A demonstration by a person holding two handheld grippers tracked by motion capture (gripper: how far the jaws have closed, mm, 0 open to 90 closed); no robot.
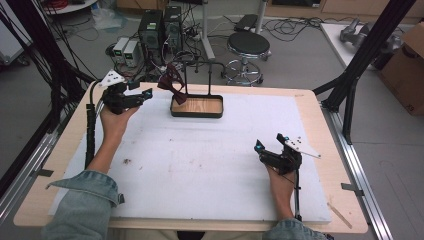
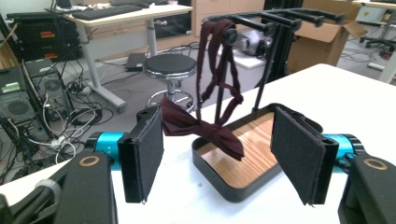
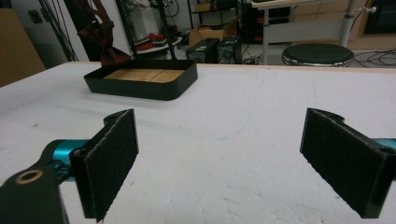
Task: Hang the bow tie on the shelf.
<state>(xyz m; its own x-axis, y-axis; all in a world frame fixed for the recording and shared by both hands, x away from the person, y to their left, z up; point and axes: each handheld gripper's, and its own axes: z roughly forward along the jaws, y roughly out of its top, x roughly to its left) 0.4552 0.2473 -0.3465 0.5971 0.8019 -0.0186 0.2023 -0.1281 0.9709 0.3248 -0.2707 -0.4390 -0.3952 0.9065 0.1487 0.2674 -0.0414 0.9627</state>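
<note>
A dark red bow tie hangs by its strap from the black rack that rises from a black tray with a wooden floor. My left gripper is held off the table just left of the bow, open. In the left gripper view the bow tie hangs between and beyond the spread pads, its left wing close to the left pad; contact cannot be told. My right gripper rests low over the white mat at the right, open and empty; the tray lies far ahead of it.
A white foam mat covers most of the wooden table. Black frame posts stand at the right edge and cables at the left. Beyond the far edge are a stool and computer cases.
</note>
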